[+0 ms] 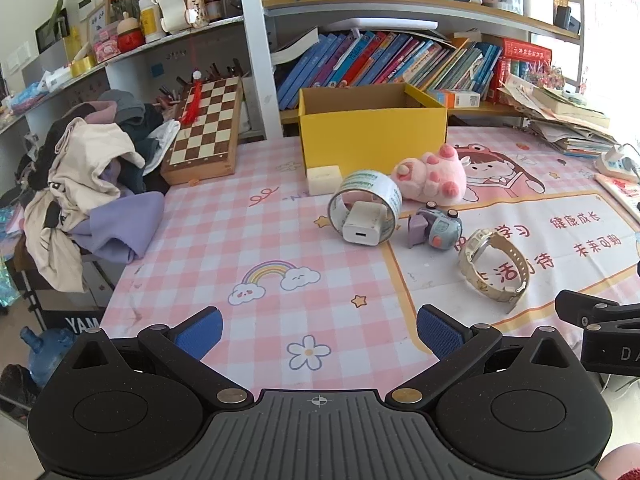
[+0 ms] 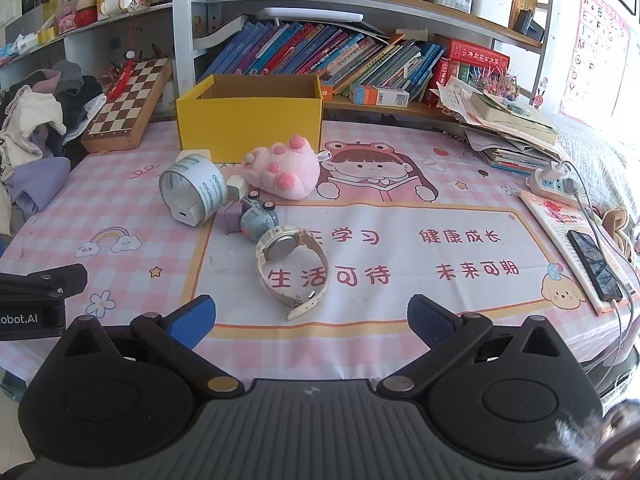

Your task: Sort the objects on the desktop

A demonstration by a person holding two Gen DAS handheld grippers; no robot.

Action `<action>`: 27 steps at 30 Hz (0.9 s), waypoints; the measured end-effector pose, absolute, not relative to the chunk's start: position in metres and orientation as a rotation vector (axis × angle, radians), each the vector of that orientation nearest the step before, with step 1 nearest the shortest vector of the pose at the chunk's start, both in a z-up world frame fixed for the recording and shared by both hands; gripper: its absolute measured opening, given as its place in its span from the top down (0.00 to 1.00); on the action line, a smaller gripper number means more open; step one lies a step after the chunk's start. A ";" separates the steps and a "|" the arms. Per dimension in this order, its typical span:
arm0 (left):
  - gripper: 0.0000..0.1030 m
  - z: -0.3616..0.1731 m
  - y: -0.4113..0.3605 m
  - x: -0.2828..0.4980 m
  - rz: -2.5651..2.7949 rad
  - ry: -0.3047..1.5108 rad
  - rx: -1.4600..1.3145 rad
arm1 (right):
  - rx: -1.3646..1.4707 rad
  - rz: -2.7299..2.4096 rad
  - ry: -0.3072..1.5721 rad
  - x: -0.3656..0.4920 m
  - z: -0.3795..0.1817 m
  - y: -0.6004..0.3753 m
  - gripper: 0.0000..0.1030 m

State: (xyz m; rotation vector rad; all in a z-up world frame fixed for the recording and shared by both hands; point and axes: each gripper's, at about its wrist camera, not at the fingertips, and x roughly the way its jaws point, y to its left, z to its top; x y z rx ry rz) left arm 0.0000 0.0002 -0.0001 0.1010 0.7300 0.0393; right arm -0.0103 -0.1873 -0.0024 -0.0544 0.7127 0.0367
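An open yellow box (image 1: 372,136) (image 2: 248,124) stands at the back of the desk. In front of it lie a pink plush paw (image 1: 432,178) (image 2: 284,172), a tape roll (image 1: 366,204) (image 2: 192,188) with a white charger (image 1: 364,226) (image 2: 188,214) inside it, a cream block (image 1: 324,180), a small grey-purple toy camera (image 1: 436,226) (image 2: 254,218) and a cream wristwatch (image 1: 496,266) (image 2: 292,268). My left gripper (image 1: 318,332) and right gripper (image 2: 310,320) are both open and empty, hovering near the desk's front edge, well short of the objects.
A chessboard box (image 1: 204,128) leans at the back left beside a pile of clothes (image 1: 88,184). Stacked books and papers (image 2: 508,128), a power strip (image 2: 556,180) and a phone (image 2: 596,266) on a booklet lie at the right. Bookshelves stand behind.
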 end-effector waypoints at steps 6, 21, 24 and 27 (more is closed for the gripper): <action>0.00 -0.001 0.003 0.000 0.029 0.727 0.089 | -0.055 0.037 0.712 -0.010 -0.003 -0.187 0.00; 0.00 -0.005 0.016 0.002 0.016 0.739 0.093 | -0.060 0.039 0.717 -0.009 -0.004 -0.184 0.00; 0.00 -0.006 0.017 0.001 0.014 0.741 0.096 | -0.060 0.041 0.717 -0.009 -0.005 -0.184 0.00; 0.00 -0.005 0.017 0.002 0.013 0.743 0.096 | -0.061 0.042 0.716 -0.009 -0.006 -0.183 0.00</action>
